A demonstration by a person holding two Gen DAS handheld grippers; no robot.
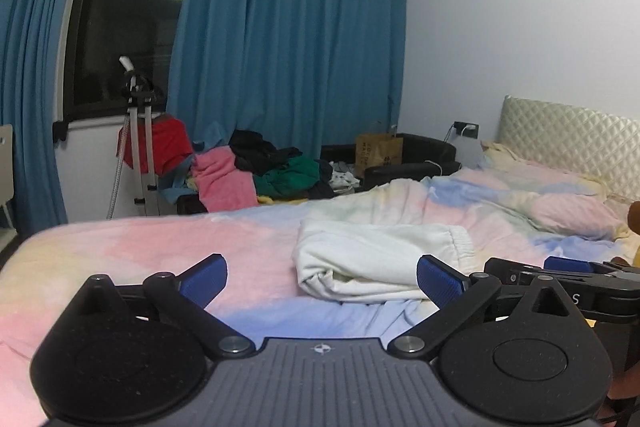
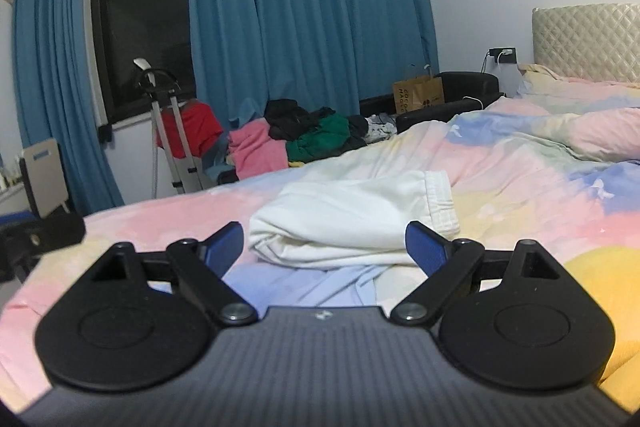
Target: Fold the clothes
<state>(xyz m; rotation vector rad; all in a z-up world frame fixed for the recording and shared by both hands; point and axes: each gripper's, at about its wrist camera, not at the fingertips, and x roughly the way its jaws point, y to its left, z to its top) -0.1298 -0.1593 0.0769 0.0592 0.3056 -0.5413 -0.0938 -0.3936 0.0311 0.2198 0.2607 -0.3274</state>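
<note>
Left wrist view alone shows the right gripper (image 1: 568,265) beside the folded white garment (image 1: 380,259).

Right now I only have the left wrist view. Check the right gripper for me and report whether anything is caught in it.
Observer: The right gripper stands wide open, with nothing between its blue-padded fingers. The folded white fleece trousers lie on the bed beyond them.
Operator: Describe the bed to the right of those trousers.
Observer: A bright yellow plush patch covers the near right part of the pastel bedspread.
Operator: Look low beside the left curtain.
Observer: An upright beige panel with a blue label stands there, in front of the blue curtain.
</note>
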